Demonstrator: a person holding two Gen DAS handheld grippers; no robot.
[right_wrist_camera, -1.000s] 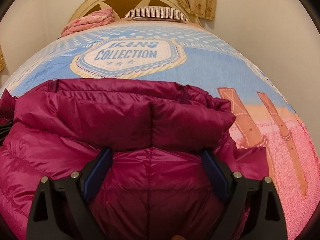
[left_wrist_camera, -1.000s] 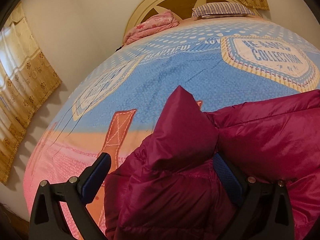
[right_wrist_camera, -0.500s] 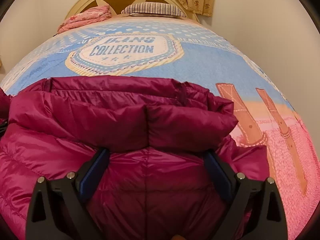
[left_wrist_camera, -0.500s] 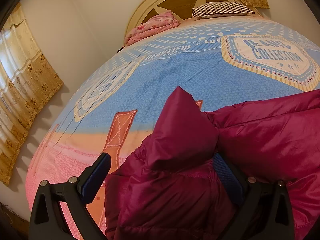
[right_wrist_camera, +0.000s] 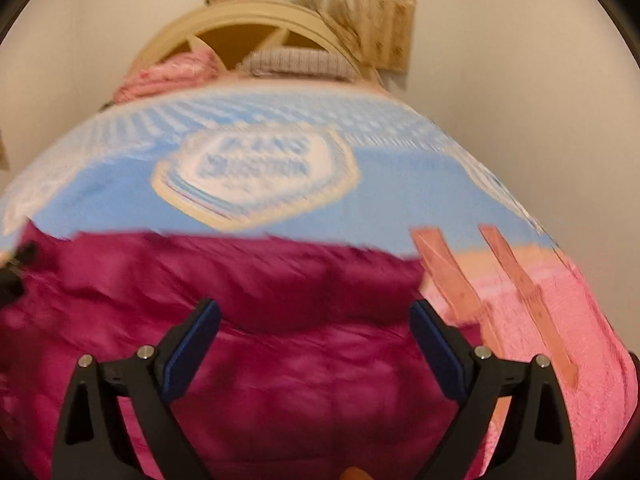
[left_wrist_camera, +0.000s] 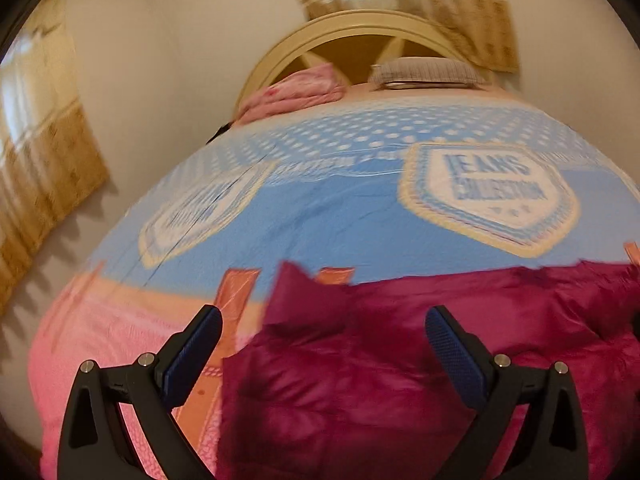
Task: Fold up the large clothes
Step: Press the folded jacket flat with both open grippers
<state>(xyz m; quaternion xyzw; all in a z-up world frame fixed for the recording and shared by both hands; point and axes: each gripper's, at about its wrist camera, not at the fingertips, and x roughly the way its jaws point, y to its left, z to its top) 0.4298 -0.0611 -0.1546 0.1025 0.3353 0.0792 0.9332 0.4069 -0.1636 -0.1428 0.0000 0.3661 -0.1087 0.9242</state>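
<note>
A magenta puffer jacket (left_wrist_camera: 400, 360) lies folded on the near end of the bed, also in the right wrist view (right_wrist_camera: 280, 340). My left gripper (left_wrist_camera: 324, 344) is open and empty, raised over the jacket's left end, where a folded corner (left_wrist_camera: 304, 296) sticks up. My right gripper (right_wrist_camera: 316, 336) is open and empty above the jacket's right part. Both views are motion-blurred. The left gripper's dark tip (right_wrist_camera: 16, 272) shows at the left edge of the right wrist view.
The bed (left_wrist_camera: 340, 208) has a blue and pink cover printed "JEANS COLLECTION". A pink folded blanket (left_wrist_camera: 296, 92) and a striped pillow (left_wrist_camera: 428, 72) lie by the headboard (left_wrist_camera: 360, 32). Walls and curtains (left_wrist_camera: 36, 168) stand on both sides.
Both grippers have lifted up and back from the jacket, so it appears lower and farther. The jacket's fold now lies flatter. Both stay open.
</note>
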